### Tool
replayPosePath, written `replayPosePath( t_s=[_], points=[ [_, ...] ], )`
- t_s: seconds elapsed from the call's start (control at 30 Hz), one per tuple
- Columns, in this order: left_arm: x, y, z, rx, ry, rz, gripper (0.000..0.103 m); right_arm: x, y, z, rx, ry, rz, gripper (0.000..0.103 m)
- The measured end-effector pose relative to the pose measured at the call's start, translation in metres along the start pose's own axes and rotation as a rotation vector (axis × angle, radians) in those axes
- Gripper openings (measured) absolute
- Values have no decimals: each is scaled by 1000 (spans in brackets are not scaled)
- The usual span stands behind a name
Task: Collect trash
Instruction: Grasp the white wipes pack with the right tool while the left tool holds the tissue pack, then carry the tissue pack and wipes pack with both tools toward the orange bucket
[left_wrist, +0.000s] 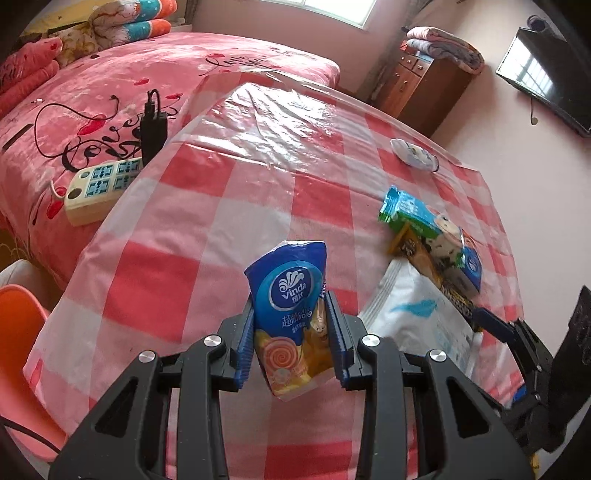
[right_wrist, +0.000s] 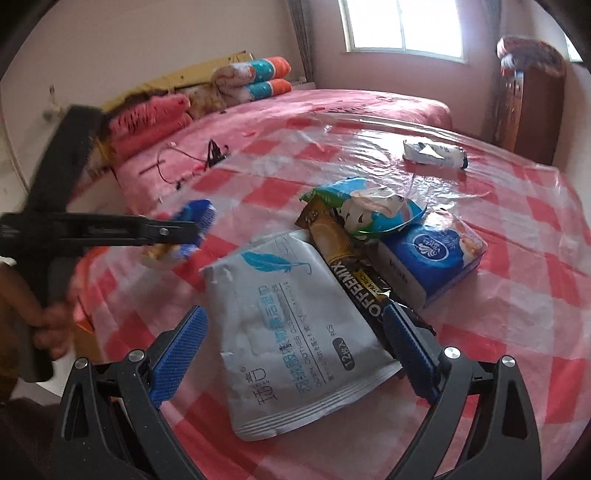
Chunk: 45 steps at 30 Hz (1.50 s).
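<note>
I am holding a tissue pack (left_wrist: 291, 295) above the table (left_wrist: 229, 206), left of the wipes pouch (right_wrist: 288, 328). A coffee stick (right_wrist: 354, 273) is lying along the pouch's right edge, a second tissue pack (right_wrist: 432, 258) beyond it, a crumpled wrapper (right_wrist: 432, 153) sitting far behind.

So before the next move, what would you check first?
1. Left gripper shut firmly on the tissue wrapper: ok.
2. Wrapper lifted off the table: ok.
3. Right gripper open: ok.
4. White pouch lies between its fingers: ok, though the coffee sachet overlaps the pouch's edge.
5. Pile untangled: not ok; a green wrapper lies over the sachet and the tissue pack.
6. Bin within reach: cannot tell, none in view.
</note>
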<state>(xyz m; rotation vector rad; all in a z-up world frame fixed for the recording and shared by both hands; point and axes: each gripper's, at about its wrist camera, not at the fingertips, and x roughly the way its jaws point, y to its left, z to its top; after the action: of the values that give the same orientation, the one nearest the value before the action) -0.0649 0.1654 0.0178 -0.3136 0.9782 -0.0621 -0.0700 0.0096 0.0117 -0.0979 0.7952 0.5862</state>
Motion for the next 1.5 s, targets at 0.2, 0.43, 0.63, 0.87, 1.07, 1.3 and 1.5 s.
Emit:
replayPosePath(
  t_s=[0.2, 0.43, 0.63, 0.87, 1.07, 1.3, 1.5],
  points=[
    [-9, 8, -10, 4, -2, -23, 36, 8, 6, 0, -40, 28, -66, 95],
    [-18, 15, -20, 21, -3, -47, 36, 17, 21, -5, -82, 90, -49, 96],
    [-24, 27, -27, 15, 0, -72, 37, 16, 31, -1, -45, 91, 27, 96],
    [-29, 42, -31, -1, -10, -81, 37, 35, 37, 12, -47, 101, -60, 96],
    [-35, 52, -34, -13, -22, -84, 37, 50, 43, 15, -60, 131, -93, 95],
    [-41, 60, -38, -25, -26, -101, 37, 50, 47, 14, -60, 122, -120, 81],
    [-50, 68, -42, -38, -44, -121, 37, 46, 50, 12, -27, 100, -107, 78]
  ],
)
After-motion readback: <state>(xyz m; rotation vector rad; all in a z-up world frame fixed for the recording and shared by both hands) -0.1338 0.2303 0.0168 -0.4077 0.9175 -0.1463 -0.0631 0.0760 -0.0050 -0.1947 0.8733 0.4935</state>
